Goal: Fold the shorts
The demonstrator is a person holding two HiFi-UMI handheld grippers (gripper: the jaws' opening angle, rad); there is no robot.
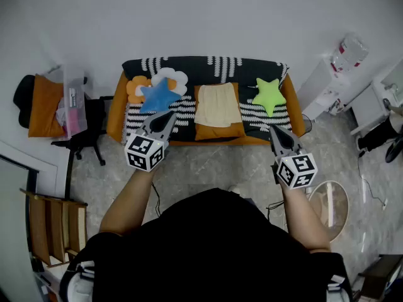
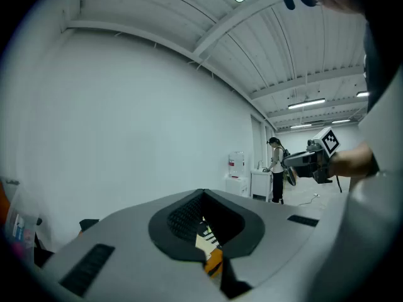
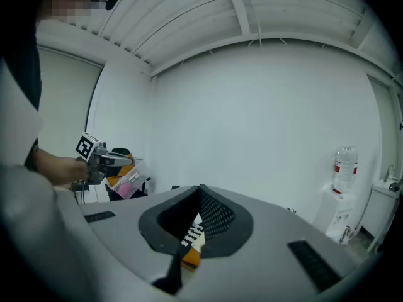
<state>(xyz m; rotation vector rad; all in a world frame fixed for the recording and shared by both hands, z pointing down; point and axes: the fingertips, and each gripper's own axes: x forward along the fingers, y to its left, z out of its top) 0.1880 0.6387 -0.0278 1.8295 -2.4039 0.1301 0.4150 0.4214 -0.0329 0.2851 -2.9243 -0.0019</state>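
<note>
Cream shorts (image 1: 217, 104) lie spread flat on the middle seat of an orange sofa (image 1: 114, 115) with a black-and-white striped throw. I stand a step back from it. My left gripper (image 1: 169, 115) is held up before the sofa's left half, shut and empty. My right gripper (image 1: 272, 129) is held up before the right half, also shut and empty. In the left gripper view its closed jaws (image 2: 201, 194) fill the lower frame, and the right gripper (image 2: 297, 162) shows beyond. The right gripper view shows its closed jaws (image 3: 200, 189) and the left gripper (image 3: 106, 161).
On the sofa lie a blue star cushion (image 1: 158, 95), a flower cushion (image 1: 176, 78) and a green star cushion (image 1: 269, 95). A black chair (image 1: 87, 134) stands left, a water dispenser (image 1: 346, 55) right, a round glass stand (image 1: 330, 205) near my right. A person (image 2: 276, 168) stands far off.
</note>
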